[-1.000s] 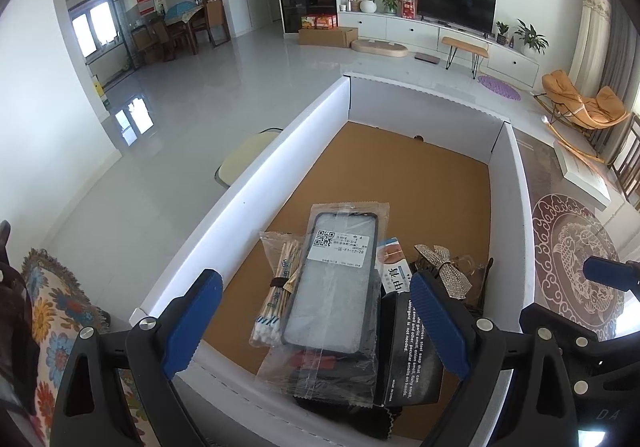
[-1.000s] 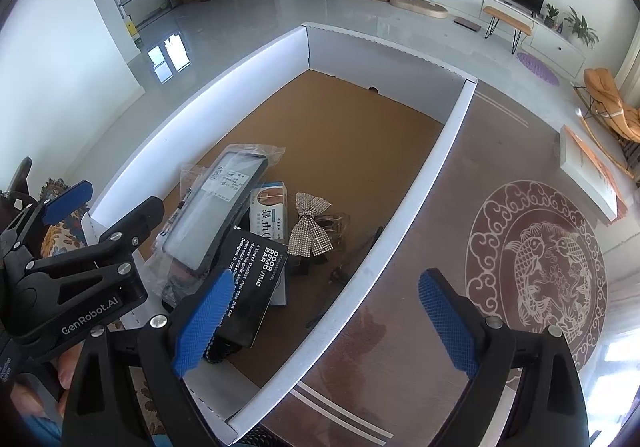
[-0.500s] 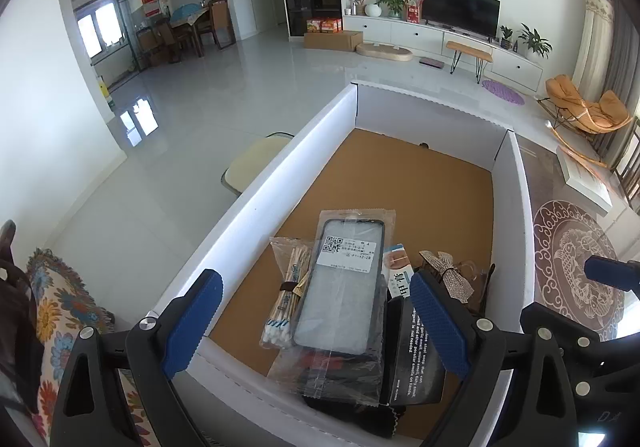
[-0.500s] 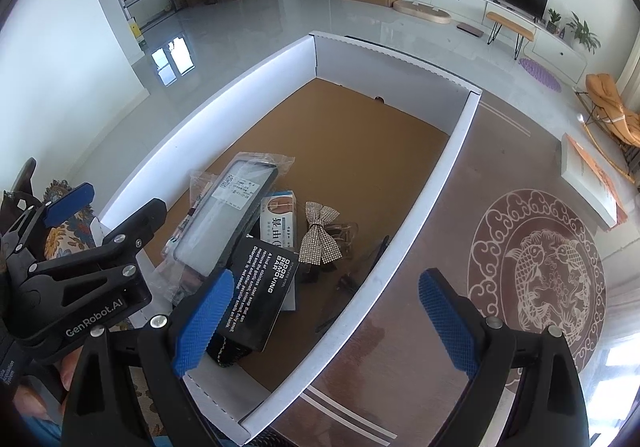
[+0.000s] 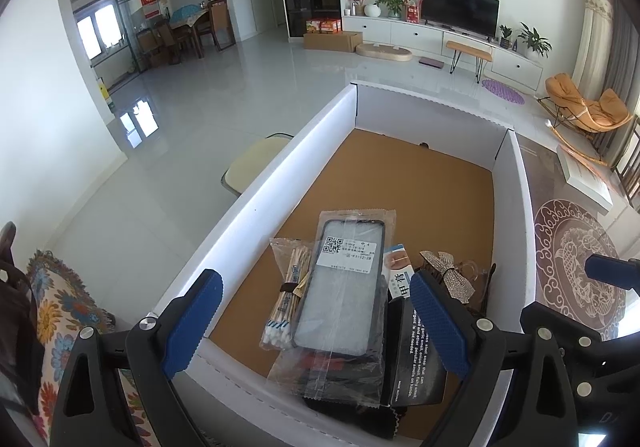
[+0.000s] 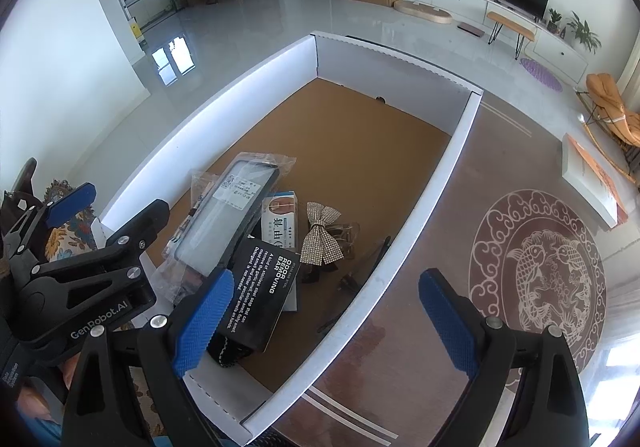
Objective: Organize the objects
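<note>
Phone case [image 5: 340, 295] in bag atop pile in white box [image 5: 256, 203]; both fingers pairs spread wide, empty

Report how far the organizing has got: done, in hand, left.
Done: nothing looks sorted; the bagged phone case, cotton swabs, black card, small box and bow lie heaped at the near end of the white box. In hand: nothing; left gripper and right gripper are open, empty. Left: apparently every item.
</note>
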The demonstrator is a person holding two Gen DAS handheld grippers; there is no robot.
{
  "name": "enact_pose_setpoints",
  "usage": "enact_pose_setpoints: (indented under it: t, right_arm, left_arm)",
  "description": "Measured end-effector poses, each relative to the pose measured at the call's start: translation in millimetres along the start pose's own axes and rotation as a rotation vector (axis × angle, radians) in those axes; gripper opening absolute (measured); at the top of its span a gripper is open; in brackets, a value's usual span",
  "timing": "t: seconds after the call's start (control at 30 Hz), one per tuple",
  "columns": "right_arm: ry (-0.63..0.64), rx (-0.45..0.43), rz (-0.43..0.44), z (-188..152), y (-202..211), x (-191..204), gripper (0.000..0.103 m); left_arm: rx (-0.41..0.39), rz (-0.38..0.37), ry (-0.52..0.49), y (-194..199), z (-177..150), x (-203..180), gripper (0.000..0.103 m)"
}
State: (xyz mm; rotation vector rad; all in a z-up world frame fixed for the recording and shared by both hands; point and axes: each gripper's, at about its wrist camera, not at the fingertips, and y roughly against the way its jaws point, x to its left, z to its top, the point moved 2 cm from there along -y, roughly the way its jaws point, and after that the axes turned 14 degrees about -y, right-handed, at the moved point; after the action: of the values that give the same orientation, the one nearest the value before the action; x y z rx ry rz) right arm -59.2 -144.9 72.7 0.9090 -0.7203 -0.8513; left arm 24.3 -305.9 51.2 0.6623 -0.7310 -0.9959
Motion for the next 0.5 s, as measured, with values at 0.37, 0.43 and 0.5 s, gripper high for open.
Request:
enact_pose_setpoints:
  t: [0.37, 0.43, 0.5]
  right_arm:
    - [0.001, 0.008, -0.002, -1.0, -4.1, 0.8, 0.094]
    - [0.001, 0.009, -0.003, -0.9, -4.5, 1.1, 0.094]
    - [0.001, 0.009, -0.004, -0.8, -4.8, 1.3, 0.094]
  left_arm:
    - [0.005, -0.005, 0.003, -2.3, 0.1, -0.3, 0.095]
    - [0.005, -0.004, 0.003, -2.4, 0.0, -0.3, 0.095]
    - [0.006, -0.005, 0.002, -2.6, 0.1, -0.4, 0.095]
